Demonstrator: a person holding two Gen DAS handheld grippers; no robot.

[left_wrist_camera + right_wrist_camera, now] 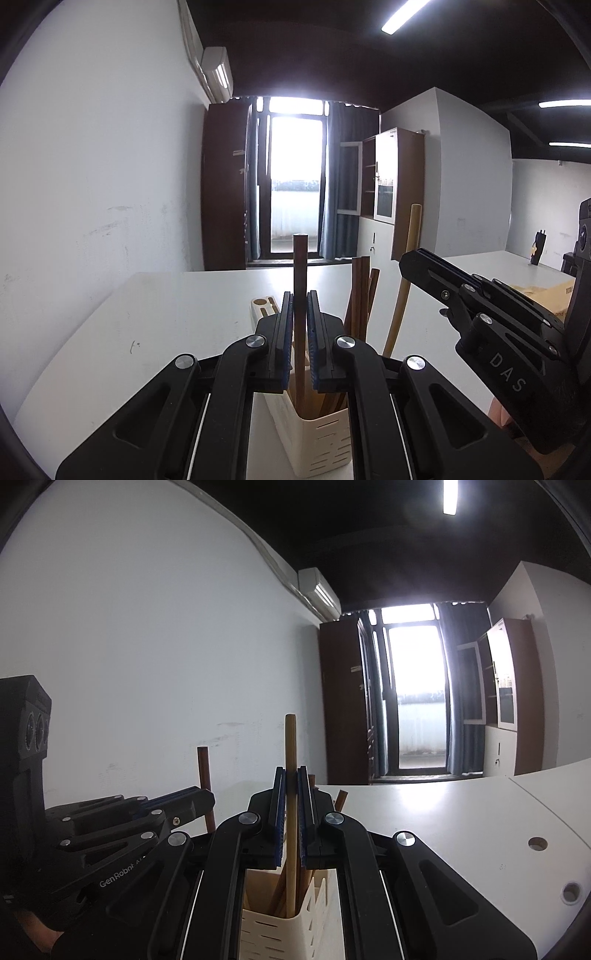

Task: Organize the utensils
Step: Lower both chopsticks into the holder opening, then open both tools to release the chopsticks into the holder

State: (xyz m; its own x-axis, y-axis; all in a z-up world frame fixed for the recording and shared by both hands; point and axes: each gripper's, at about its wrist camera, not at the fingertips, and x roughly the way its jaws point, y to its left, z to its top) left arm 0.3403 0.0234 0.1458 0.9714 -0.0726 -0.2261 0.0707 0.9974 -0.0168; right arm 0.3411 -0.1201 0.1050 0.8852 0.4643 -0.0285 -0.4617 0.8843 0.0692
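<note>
A cream slotted utensil holder (317, 439) stands on the white table right under both grippers; it also shows in the right wrist view (284, 930). My left gripper (300, 299) has its jaws nearly shut around a dark brown wooden handle (300, 266) that stands upright in the holder. My right gripper (291, 775) has its jaws close around a light bamboo handle (290, 746), whose lower end is in the holder. Several brown sticks (360, 291) lean in the holder too. Each gripper shows in the other's view: the right one (424, 260), the left one (207, 797).
The white table (177, 317) runs back to a white wall and a bright window door. A cream block with round cut-outs (264, 308) lies behind the holder. A cardboard box (550, 299) sits at the right. The table has holes (537, 843) near its right edge.
</note>
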